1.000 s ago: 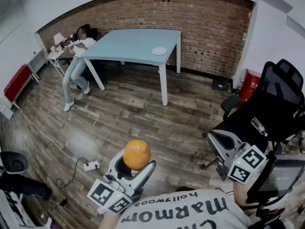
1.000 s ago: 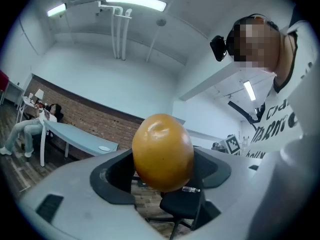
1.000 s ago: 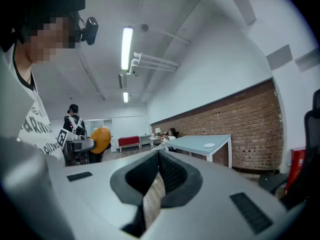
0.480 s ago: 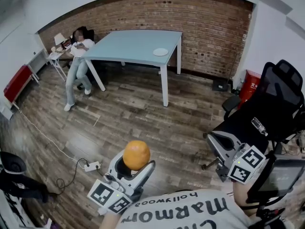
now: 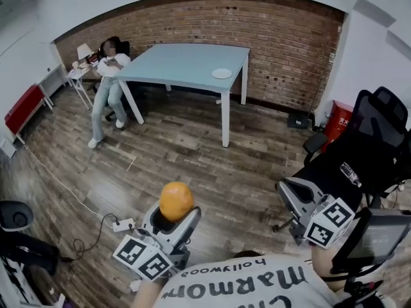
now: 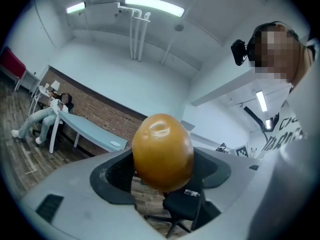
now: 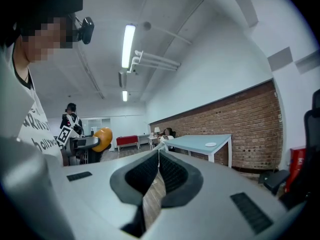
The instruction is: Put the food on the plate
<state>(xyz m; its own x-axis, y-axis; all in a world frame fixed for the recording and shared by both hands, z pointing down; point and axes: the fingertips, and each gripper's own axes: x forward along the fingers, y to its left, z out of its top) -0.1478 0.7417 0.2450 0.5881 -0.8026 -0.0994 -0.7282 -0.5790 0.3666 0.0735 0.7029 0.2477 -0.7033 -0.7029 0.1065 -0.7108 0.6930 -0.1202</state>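
Orange (image 6: 162, 151) clamped in left gripper (image 5: 172, 220) at lower centre, right gripper (image 7: 159, 154) pinched together on nothing; plate (image 5: 221, 74) bare on table (image 5: 180, 63), upper centre, well apart, so carry and placing both remain

plate (image 5: 221, 74): contents too small to tell | chair (image 5: 376, 140): cut by right edge

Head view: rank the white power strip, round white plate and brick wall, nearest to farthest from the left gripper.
1. White power strip, on the floor left of the left gripper holding the orange fruit.
2. Round white plate, on the light-blue table's right end.
3. Brick wall, behind the table.
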